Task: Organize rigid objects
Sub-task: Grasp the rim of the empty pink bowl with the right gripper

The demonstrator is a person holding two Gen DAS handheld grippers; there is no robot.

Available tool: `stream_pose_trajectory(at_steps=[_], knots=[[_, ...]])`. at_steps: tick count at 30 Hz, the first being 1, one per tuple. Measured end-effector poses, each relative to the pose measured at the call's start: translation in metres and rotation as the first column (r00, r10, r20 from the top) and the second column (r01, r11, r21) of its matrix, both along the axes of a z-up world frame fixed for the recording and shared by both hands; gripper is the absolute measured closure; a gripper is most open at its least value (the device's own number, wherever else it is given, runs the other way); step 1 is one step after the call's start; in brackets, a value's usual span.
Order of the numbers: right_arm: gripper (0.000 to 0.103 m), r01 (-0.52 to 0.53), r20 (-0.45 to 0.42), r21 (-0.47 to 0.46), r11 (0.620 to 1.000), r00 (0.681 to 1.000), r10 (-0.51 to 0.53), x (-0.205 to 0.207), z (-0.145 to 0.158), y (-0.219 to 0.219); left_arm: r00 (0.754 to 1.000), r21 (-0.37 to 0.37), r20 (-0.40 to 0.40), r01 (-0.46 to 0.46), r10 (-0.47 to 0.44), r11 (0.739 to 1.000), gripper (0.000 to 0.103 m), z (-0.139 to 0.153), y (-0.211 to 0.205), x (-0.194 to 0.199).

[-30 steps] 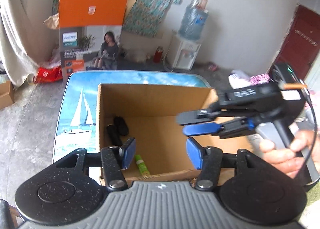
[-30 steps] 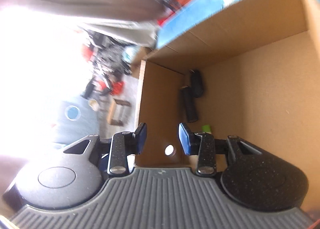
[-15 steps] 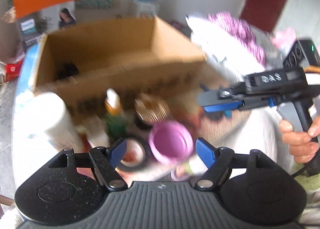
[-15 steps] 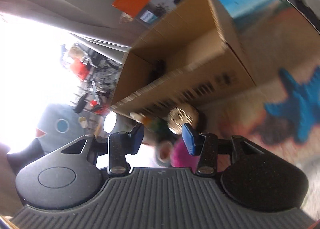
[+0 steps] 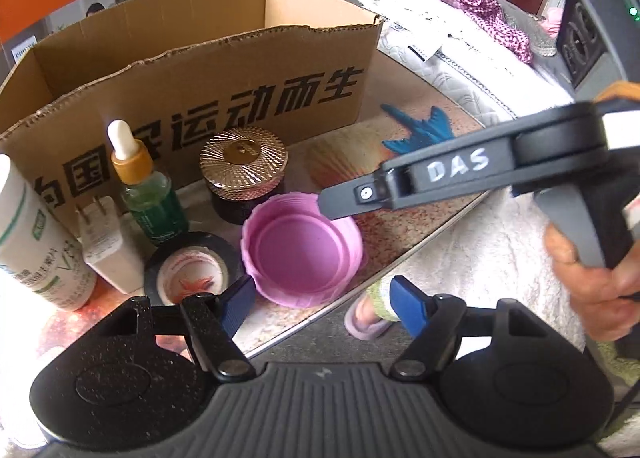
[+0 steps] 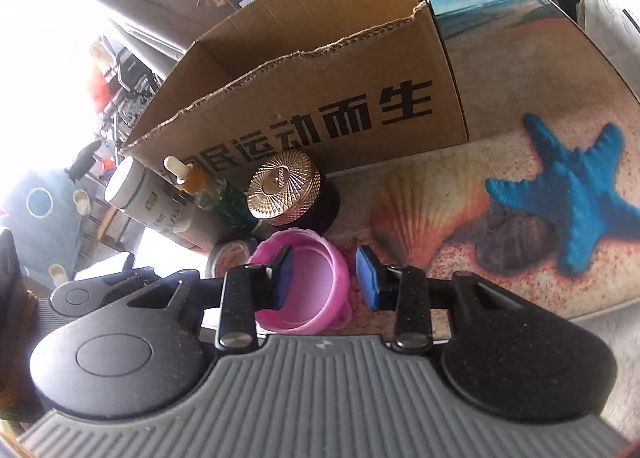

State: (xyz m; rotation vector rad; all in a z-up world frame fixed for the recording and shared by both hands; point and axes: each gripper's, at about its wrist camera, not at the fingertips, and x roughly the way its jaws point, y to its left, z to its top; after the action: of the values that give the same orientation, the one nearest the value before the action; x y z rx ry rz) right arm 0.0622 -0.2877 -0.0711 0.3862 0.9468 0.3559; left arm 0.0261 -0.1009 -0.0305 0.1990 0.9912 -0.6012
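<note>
Pink lid (image 5: 300,254): one, lying open side up near the front edge of the table (image 5: 400,226), in front of the cardboard box (image 5: 200,70).

Left wrist view.
- Count on the table: one box, open-topped, black characters on its front wall. Six loose items before it: the pink lid, one gold-lidded jar (image 5: 244,166), one dropper bottle (image 5: 148,194) (green glass, white bulb), one white charger plug (image 5: 108,250), one roll of black tape (image 5: 192,274), one white tube (image 5: 36,254) standing at far left.
- Left gripper (image 5: 322,300): jaws have just been opening and stand wide, nothing between them; the lid lies just beyond the pads.
- Right gripper (image 5: 326,204) reaches in from the right, held by a hand (image 5: 592,278), its tip over the lid's far rim.
- One foot in a slipper (image 5: 368,314) shows below the table edge.

Right wrist view.
- Right gripper jaws have just been closing. One pad sits inside the lid, the other outside, with the lid wall between them; a sliver of gap remains, so it is not pinched yet.
- Jar, dropper bottle, tube and tape roll are crowded behind the lid, against the box.

Surface: printed beach scene, with one scallop shell and one blue starfish.

Room: orange carton, flowered curtain, water jug, dark red door, white bedding with pink dotted cloth.
</note>
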Motion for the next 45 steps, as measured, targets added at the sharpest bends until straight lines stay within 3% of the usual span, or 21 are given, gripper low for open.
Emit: stream_pose_trajectory(at_steps=[6, 12, 18, 34, 40, 45], knots=[[0.084, -0.001, -0.01, -0.013, 1.0, 1.0, 0.001, 0.003, -0.002, -0.006, 0.999, -0.019, -0.003, 0.041, -0.041, 0.999, 0.028, -0.002, -0.009, 0.0], [0.085, 0.031, -0.005, -0.03, 0.999, 1.0, -0.031, -0.003, -0.001, -0.02, 0.996, -0.016, 0.02, 0.082, -0.082, 0.996, 0.028, -0.002, -0.025, 0.001], [0.084, 0.048, -0.003, -0.024, 0.999, 0.999, -0.048, -0.006, -0.002, -0.029, 0.994, 0.037, 0.069, 0.087, -0.089, 0.996, 0.026, 0.001, -0.03, -0.002], [0.083, 0.033, 0.014, -0.08, 0.996, 0.999, -0.032, -0.001, -0.004, -0.021, 0.994, 0.084, 0.076, 0.073, -0.08, 0.994, 0.027, -0.011, -0.04, 0.021], [0.091, 0.03, 0.023, -0.082, 0.996, 0.999, -0.029, 0.0, -0.007, -0.02, 0.994, 0.084, 0.085, 0.068, -0.075, 0.994, 0.031, -0.011, -0.04, 0.021], [0.091, 0.04, 0.039, -0.085, 0.996, 0.999, -0.037, -0.005, 0.0, -0.02, 0.992, 0.067, 0.103, 0.065, -0.072, 0.996, 0.031, -0.003, -0.037, 0.015]])
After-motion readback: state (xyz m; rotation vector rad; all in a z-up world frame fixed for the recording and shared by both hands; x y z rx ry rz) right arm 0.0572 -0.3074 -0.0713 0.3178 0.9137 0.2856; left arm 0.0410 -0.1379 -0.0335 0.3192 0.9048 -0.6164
